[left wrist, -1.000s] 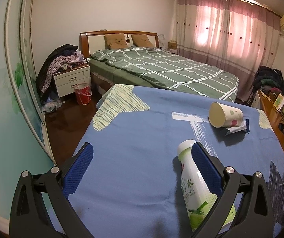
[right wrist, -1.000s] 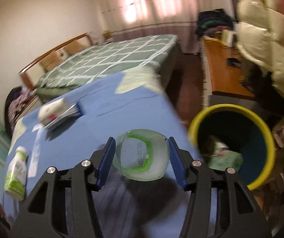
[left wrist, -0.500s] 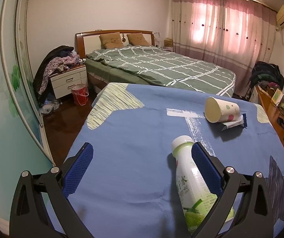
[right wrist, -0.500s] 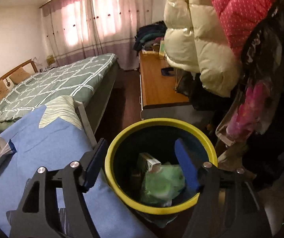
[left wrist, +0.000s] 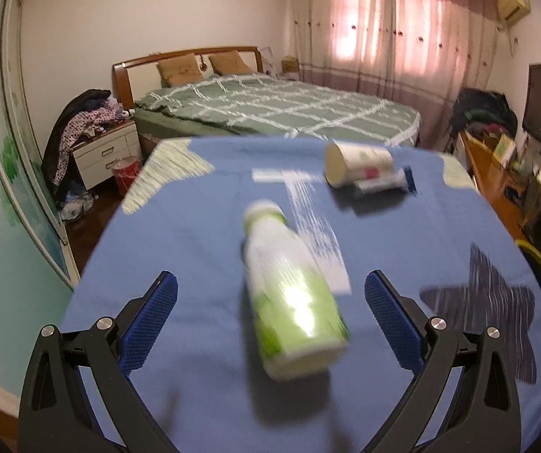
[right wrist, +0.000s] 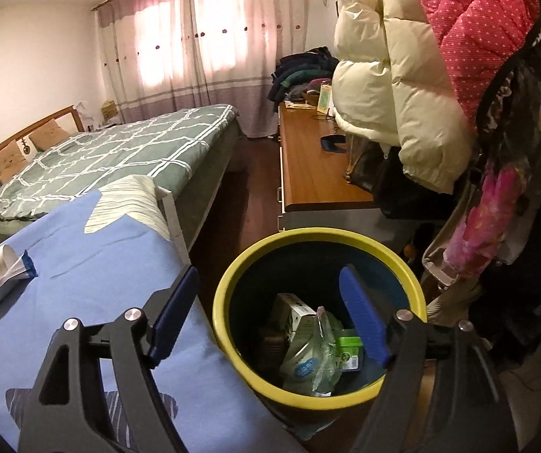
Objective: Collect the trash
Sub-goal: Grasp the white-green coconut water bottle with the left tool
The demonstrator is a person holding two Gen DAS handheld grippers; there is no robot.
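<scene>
Lining up left gripper (left wrist: 270,305), jaws spread, around green bottle (left wrist: 289,298) lying between them on blue cloth (left wrist: 179,226); right gripper (right wrist: 270,313), spread and empty, is hovering over yellow bin (right wrist: 232,279) holding trash.

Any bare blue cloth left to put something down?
Free: the blue cloth left of the green bottle up to the pale patch, and the strip between bottle and paper cup. Crowded: cup with wrapper; bin holds trash.
</scene>
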